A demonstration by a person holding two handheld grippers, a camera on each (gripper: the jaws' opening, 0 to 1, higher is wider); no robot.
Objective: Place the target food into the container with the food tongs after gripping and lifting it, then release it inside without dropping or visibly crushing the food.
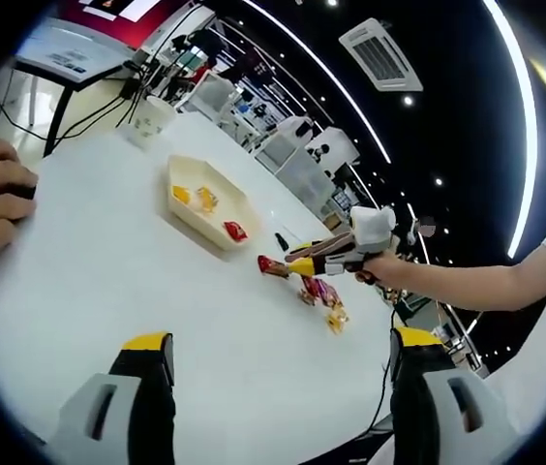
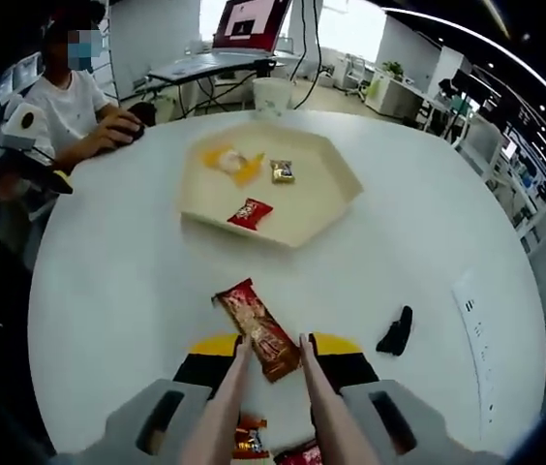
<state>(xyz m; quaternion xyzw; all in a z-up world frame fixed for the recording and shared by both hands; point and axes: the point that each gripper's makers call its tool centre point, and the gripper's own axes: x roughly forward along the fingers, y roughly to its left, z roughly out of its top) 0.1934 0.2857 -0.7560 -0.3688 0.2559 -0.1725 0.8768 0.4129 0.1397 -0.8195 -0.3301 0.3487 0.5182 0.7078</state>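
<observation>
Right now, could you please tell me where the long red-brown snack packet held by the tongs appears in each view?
Left gripper view: the long red-brown snack packet lies right of centre, at the tip of the tongs in the right gripper.
Right gripper view: the packet sits low at centre, between the tongs.
Shared landmark: the cream hexagonal tray, just beyond the packet.

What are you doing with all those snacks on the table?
A person is moving snacks into the cream tray with food tongs held in the right gripper. The tongs are closing around a long red snack bar lying on the white table. Three snacks sit in the tray already. The left gripper hovers open, holding nothing.
</observation>
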